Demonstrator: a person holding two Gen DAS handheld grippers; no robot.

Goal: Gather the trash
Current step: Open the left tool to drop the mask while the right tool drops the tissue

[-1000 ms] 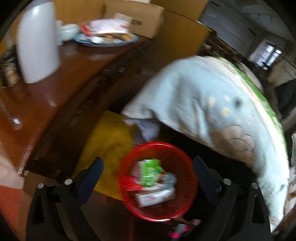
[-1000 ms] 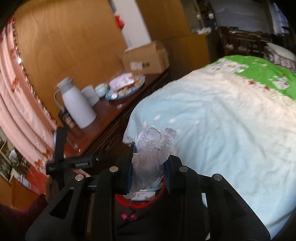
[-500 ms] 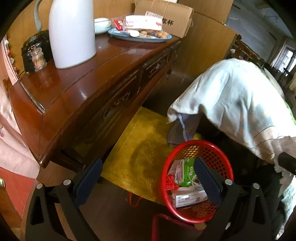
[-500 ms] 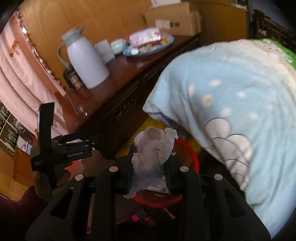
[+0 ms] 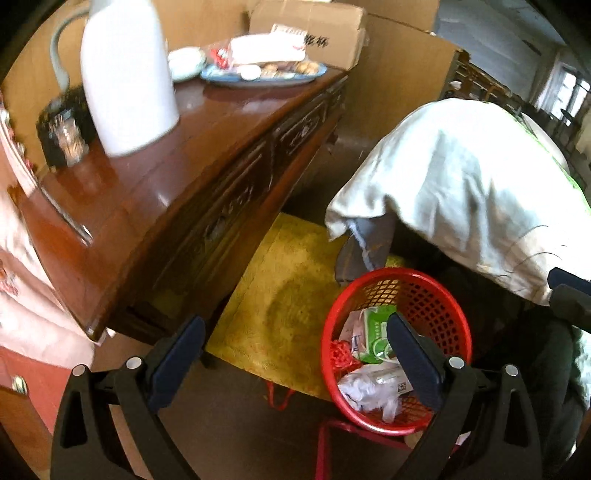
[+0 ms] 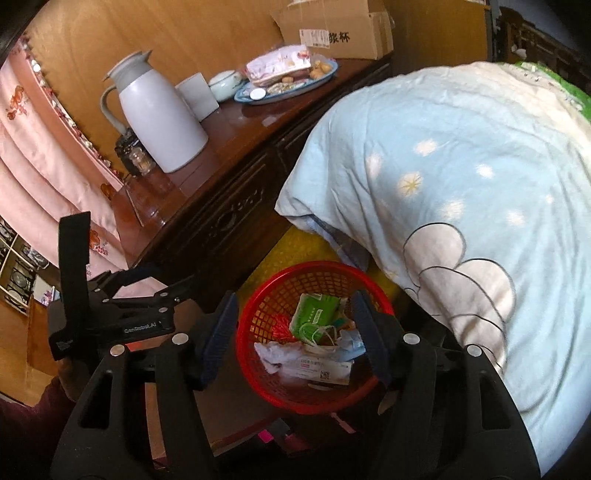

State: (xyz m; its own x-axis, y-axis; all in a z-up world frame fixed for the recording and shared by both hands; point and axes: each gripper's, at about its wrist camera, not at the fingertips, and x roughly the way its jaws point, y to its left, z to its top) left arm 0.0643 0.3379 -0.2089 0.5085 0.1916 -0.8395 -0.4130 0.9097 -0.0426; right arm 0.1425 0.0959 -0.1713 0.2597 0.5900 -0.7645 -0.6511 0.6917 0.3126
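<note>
A red mesh basket (image 6: 258, 314) stands on the floor between the wooden sideboard and the bed; it also shows in the left wrist view (image 5: 436, 291). It holds a green packet (image 6: 314, 310), a white box (image 6: 317, 371) and crumpled white tissue (image 6: 275, 350), which also shows in the left wrist view (image 5: 360, 386). My right gripper (image 6: 295, 332) is open and empty, just above the basket. My left gripper (image 5: 295, 354) is open and empty, over the yellow mat to the basket's left. It also shows in the right wrist view (image 6: 110, 302).
A dark wooden sideboard (image 6: 221, 206) carries a white thermos (image 6: 159, 118), a cup, a bowl, a plate of snacks (image 6: 288, 77) and a cardboard box (image 6: 332, 29). A bed with a light blue quilt (image 6: 461, 184) overhangs on the right. A yellow mat (image 5: 280, 302) lies on the floor.
My right gripper opened and let go of the crumpled tissue, which now lies in the red basket. The left gripper swung left, away from the basket, and stayed open.
</note>
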